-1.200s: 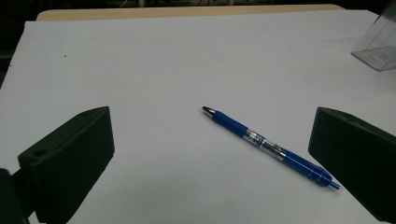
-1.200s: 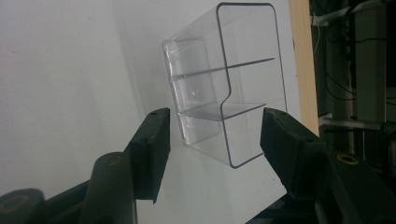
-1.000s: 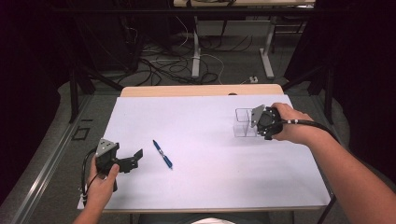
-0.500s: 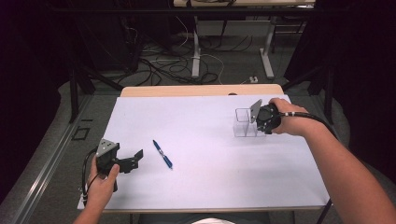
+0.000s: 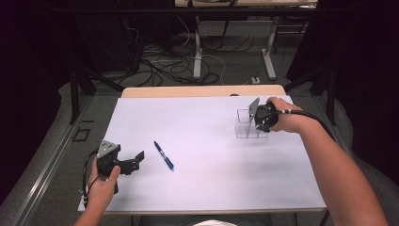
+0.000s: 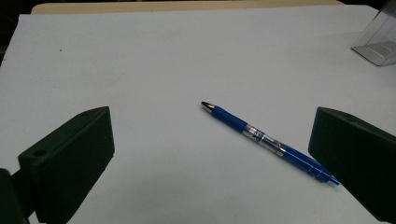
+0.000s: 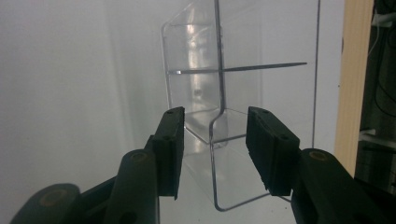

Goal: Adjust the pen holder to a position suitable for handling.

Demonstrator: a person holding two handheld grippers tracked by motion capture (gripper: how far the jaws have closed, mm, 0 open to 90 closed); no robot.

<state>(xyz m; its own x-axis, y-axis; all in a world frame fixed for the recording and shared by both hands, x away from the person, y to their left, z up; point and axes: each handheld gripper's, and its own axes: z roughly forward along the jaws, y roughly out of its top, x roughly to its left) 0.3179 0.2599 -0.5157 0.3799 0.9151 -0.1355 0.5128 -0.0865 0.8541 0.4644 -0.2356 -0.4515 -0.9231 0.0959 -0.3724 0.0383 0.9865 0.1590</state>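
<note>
A blue pen (image 5: 163,155) lies flat on the white table cover (image 5: 221,188), its tip pointing away from me. My left gripper (image 5: 136,160) rests just left of it, open, and the pen (image 6: 266,140) lies ahead between its wide-spread jaws (image 6: 210,135), untouched. At the right, a clear plastic holder (image 5: 245,126) with compartments stands on the cover. My right gripper (image 5: 255,123) is at its right side. In the right gripper view the gripper (image 7: 215,135) is open, with an edge of the holder's (image 7: 196,84) thin clear wall between the pads, a gap on both sides.
The white cover leaves a strip of wooden tabletop (image 5: 202,91) bare at the far edge. Table legs and cables (image 5: 188,56) lie on the dark floor beyond. The holder's corner (image 6: 380,42) is at the upper right of the left gripper view.
My right gripper has shifted slightly away from me and turned at the holder, its grey plate now facing up-left. The left gripper and pen have stayed still.
</note>
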